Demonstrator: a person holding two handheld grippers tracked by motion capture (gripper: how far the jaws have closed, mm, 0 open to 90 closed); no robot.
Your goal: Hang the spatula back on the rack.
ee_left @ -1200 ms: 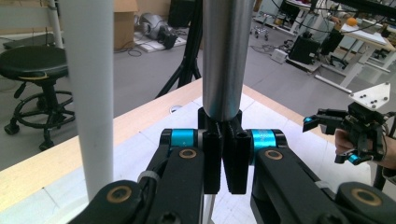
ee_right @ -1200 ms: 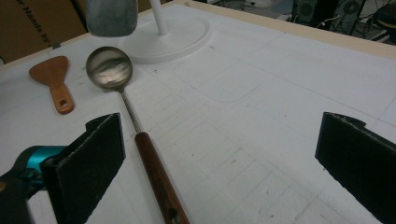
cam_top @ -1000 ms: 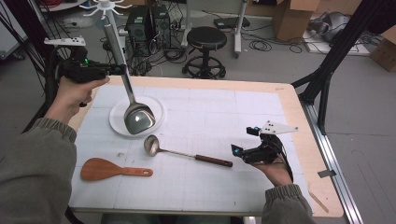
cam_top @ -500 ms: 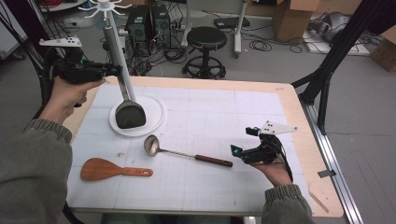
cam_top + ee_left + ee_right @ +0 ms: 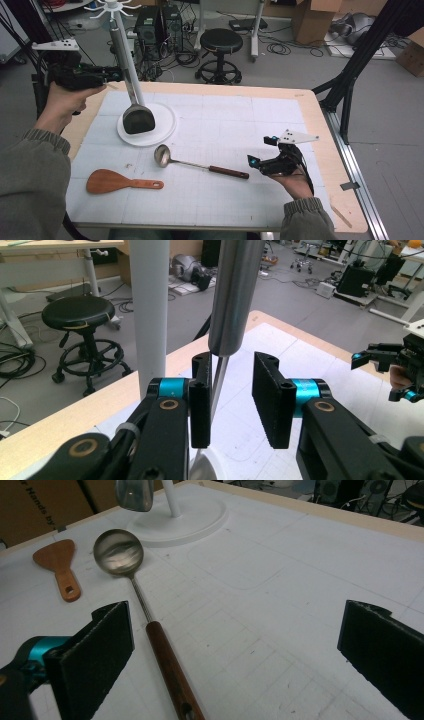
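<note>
The left gripper [image 5: 231, 400] has just been opening its jaws, which now stand apart on either side of the steel spatula [image 5: 134, 102]; its thin shaft runs just inside one pad, and its dull metal blade hangs over the round white stand base [image 5: 165, 129], beside the stand's white pole. Right of that base lie a flat wooden spatula [image 5: 120, 181] and a shiny ladle [image 5: 200, 165] with a round bowl and brown handle. Farther right, the right gripper [image 5: 240, 655] holds its jaws wide apart, the ladle's handle just inside one.
</note>
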